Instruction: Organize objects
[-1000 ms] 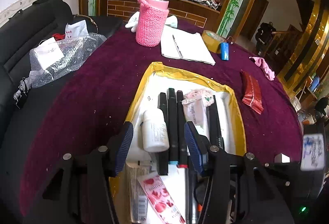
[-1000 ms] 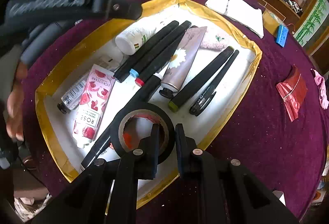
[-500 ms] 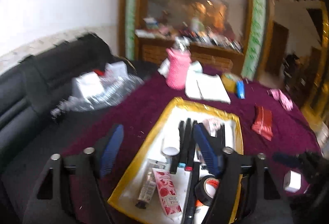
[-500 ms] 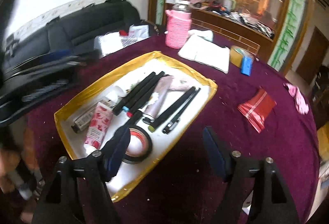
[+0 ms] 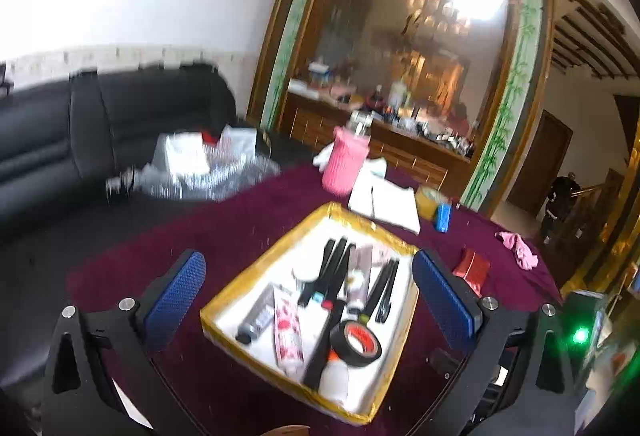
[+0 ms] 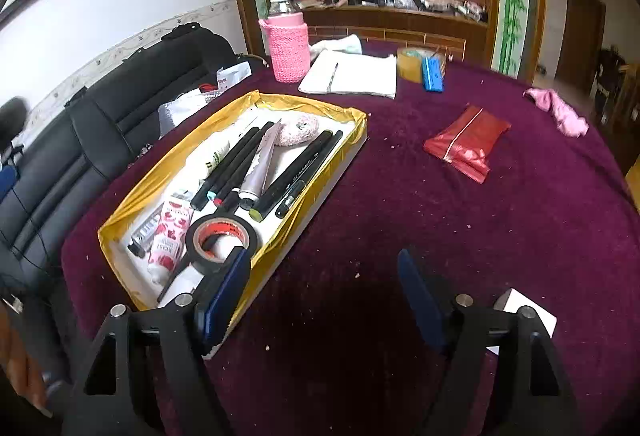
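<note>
Both tools hang above the purple-clothed table with nothing between their fingers: the left gripper has its blue pads spread wide and still opening, framing the tray from above, and the right gripper has its jaws parted and opening too, over bare cloth just beside the tray's near right corner. Going left to right in the right wrist view, a black sofa runs along the wall at the far left, touching the table's edge. Next comes the yellow-rimmed tray with a white floor, lying on the cloth at a slant. Inside it, at the left end, lie a small dark tube and a rose-printed tube side by side; just beside them a black tape roll with a red core rests at the near end. Further along lie a white bottle, several black markers, a silvery tube, a pink puff and two more black pens. Behind the tray stand a pink knitted bottle sleeve, a white notebook, a yellow tape roll and a blue lighter. To the right, well apart from the tray, lie a red packet and a pink cloth.
</note>
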Demonstrator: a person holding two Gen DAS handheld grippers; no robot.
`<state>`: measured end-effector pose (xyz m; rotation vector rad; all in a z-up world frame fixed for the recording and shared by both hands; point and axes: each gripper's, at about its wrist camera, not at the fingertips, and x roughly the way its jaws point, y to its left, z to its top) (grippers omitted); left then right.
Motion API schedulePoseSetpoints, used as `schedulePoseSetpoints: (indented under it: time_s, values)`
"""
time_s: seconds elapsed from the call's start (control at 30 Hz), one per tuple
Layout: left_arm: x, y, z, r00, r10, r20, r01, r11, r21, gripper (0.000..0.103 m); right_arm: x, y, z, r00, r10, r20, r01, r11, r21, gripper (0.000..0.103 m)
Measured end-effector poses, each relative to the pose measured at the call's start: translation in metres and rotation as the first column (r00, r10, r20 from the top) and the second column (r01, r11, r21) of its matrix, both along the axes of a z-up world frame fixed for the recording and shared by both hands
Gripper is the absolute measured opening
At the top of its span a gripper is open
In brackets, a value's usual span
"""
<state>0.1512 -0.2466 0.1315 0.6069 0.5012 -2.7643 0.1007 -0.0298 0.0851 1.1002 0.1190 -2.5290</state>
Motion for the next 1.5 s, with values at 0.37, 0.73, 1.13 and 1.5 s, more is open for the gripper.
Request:
schedulePoseSetpoints:
  time_s: [0.37, 0.73, 1.13, 1.5]
  values:
    - [0.005, 0.011, -0.01, 0.99, 0.123, 0.063, -0.113, 0.983, -0.145, 0.103, 0.023, -0.019, -0.007, 0.997, 0.066, -0.043, -0.061, 0.993, 0.104, 0.075]
    - [-0.008, 0.008, -0.028, 0.968, 0.152, 0.198, -0.117, 0.977, -0.176, 0.103, 0.037, -0.041, -0.013, 0.991, 0.111, -0.079, -0.095, 0.978, 0.184, 0.075]
    - [-0.014, 0.012, -0.037, 0.966, 0.119, 0.231, -0.071, 0.976, -0.206, 0.103, 0.037, -0.049, -0.019, 0.991, 0.114, -0.072, -0.097, 0.973, 0.209, 0.075]
    - [-0.017, 0.011, -0.041, 0.961, 0.116, 0.252, -0.065, 0.977, -0.202, 0.103, 0.035, -0.051, -0.023, 0.991, 0.121, -0.055, -0.107, 0.97, 0.217, 0.075]
